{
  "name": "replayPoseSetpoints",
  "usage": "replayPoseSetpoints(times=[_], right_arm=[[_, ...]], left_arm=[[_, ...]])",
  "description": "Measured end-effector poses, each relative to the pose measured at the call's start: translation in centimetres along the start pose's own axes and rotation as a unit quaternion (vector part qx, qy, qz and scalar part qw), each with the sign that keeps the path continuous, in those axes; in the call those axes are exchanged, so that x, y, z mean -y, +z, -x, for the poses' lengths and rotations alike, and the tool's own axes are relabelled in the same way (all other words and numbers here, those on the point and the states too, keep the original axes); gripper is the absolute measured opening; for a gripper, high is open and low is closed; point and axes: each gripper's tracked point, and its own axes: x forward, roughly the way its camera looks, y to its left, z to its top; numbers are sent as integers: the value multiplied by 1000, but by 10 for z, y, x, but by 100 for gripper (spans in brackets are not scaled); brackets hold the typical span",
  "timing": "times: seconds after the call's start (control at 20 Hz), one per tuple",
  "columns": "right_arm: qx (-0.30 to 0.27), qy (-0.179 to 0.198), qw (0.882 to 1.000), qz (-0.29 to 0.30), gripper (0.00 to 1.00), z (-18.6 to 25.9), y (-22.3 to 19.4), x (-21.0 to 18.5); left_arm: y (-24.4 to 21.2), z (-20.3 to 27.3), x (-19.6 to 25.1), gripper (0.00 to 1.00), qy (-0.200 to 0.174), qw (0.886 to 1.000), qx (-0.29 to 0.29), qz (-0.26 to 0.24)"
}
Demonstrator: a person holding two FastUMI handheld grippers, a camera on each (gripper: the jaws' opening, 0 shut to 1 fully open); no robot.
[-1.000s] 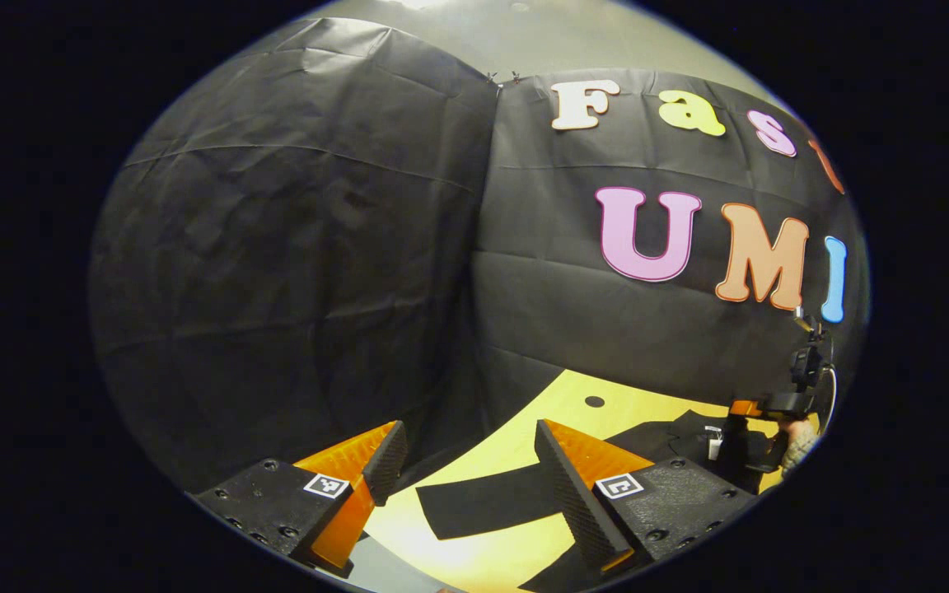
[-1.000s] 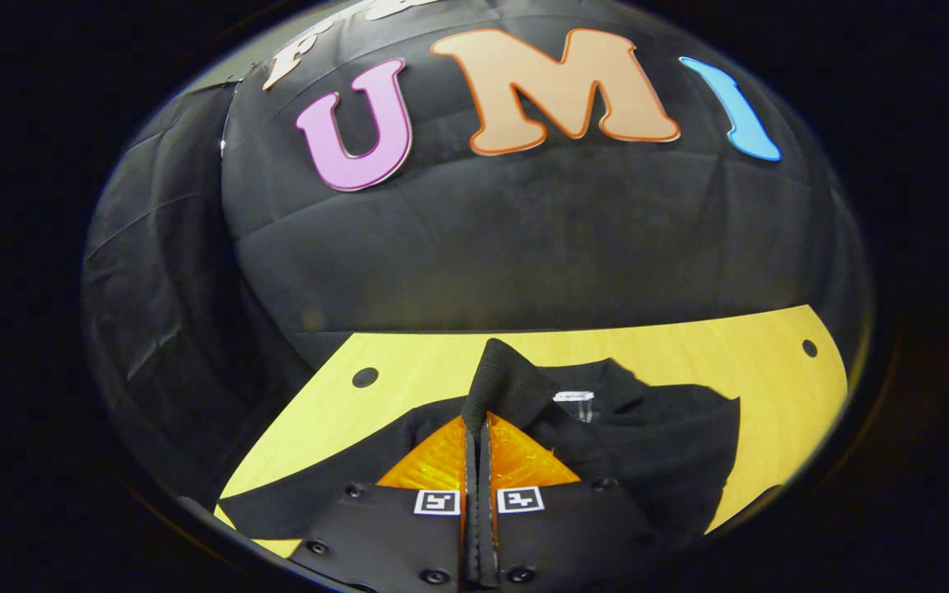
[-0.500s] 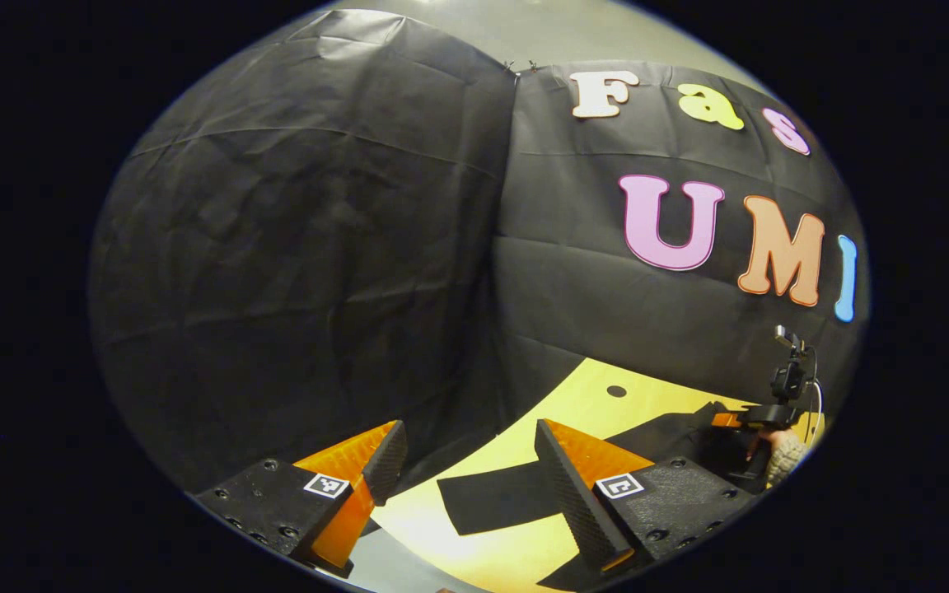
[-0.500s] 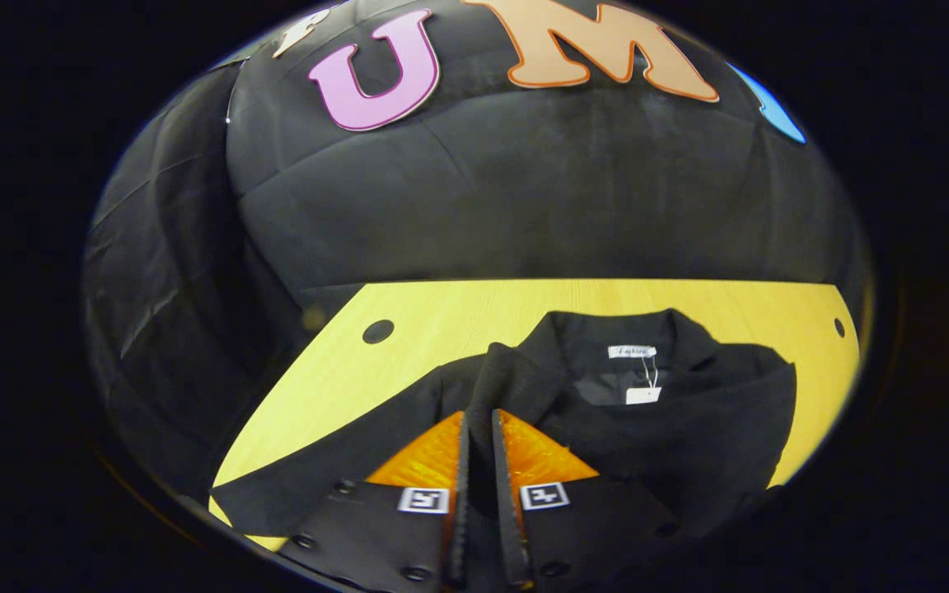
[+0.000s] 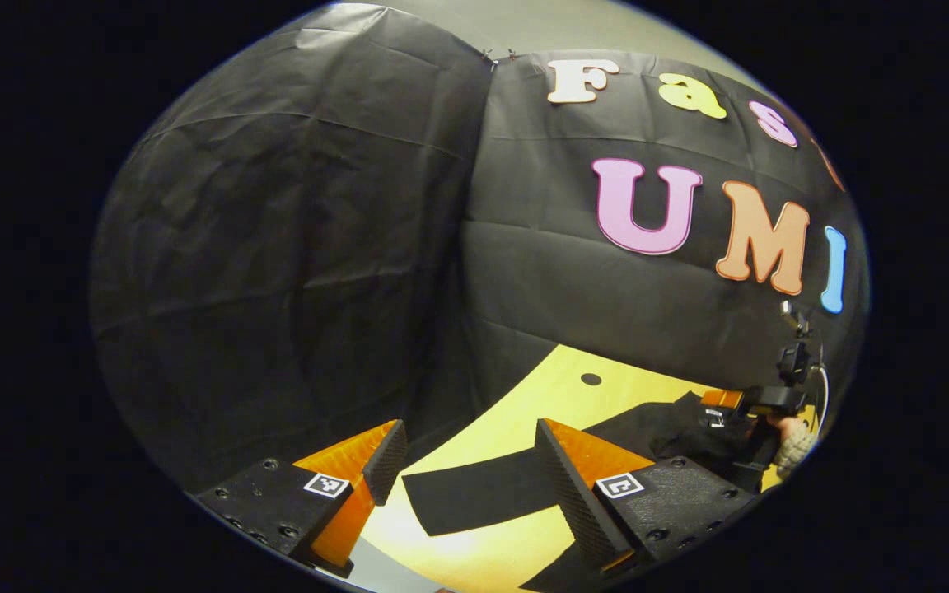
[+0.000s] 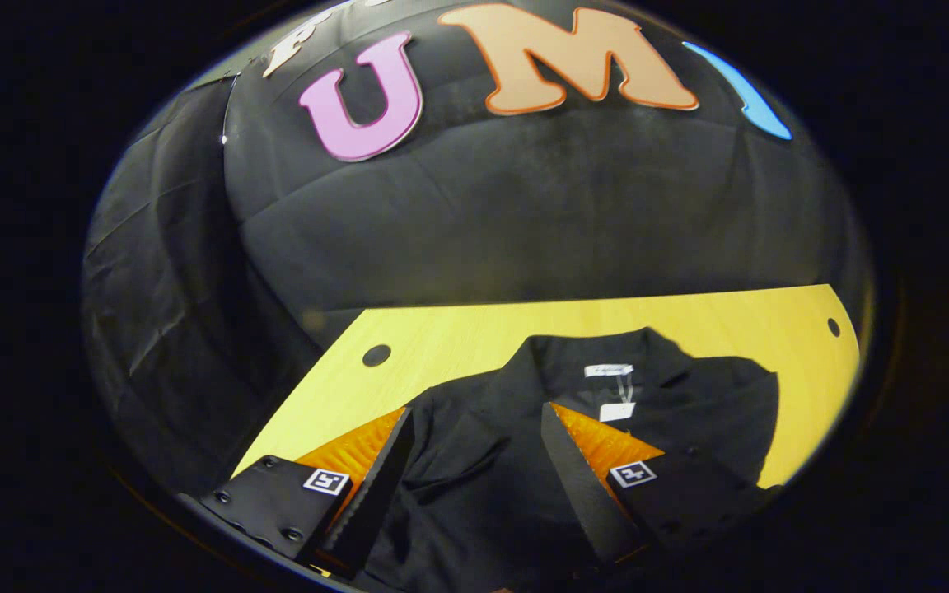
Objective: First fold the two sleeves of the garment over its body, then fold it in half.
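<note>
A black collared garment (image 6: pixel 689 412) lies on the yellow wooden table (image 6: pixel 458 338), its white neck label (image 6: pixel 608 371) and a hang tag (image 6: pixel 616 410) facing up. My right gripper (image 6: pixel 476 416) hovers open just above the garment's left shoulder area, with nothing between its fingers. In the left gripper view, one black sleeve (image 5: pixel 474 494) stretches flat across the table toward me. My left gripper (image 5: pixel 468 435) is open over the sleeve's end, its right finger (image 5: pixel 573 486) covering part of the sleeve. The right gripper (image 5: pixel 726 401) and the hand (image 5: pixel 792 441) holding it show far right over the garment's body (image 5: pixel 664 428).
Round holes mark the tabletop (image 6: pixel 376 356) (image 6: pixel 833 327) (image 5: pixel 591 379). The black cloth wall (image 6: pixel 524 214) stands close behind the table and wraps around its left side. Bare tabletop lies between the garment and the wall.
My right gripper has opened and let go of the raised fold of black cloth, which now lies flat on the garment. My left gripper stays open, shifted only slightly.
</note>
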Motion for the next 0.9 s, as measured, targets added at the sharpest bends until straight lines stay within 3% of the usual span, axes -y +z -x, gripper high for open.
replayPoseSetpoints(times=[0.15,0.2,0.4,0.6,0.75,0.8,0.9], right_arm=[[44,-24,999,0,98,47,17,32],[54,-35,998,-1,94,64,19,45],[97,-64,993,-29,98,129,34,87],[166,-121,978,-31,98,198,59,130],[206,-141,967,-46,98,238,69,146],[210,-144,966,-52,93,247,68,150],[212,-146,965,-54,100,268,65,154]], left_arm=[[-25,-16,6,91,-8,1000,-22,-6],[-33,-20,5,92,-8,999,-30,-7],[-68,-38,-1,93,-6,998,-60,-12],[-122,-49,-17,93,4,990,-133,-48],[-151,-62,-17,94,-1,987,-153,-49],[-156,-63,-18,94,-1,986,-160,-45],[-169,-67,-22,94,3,984,-172,-39]])
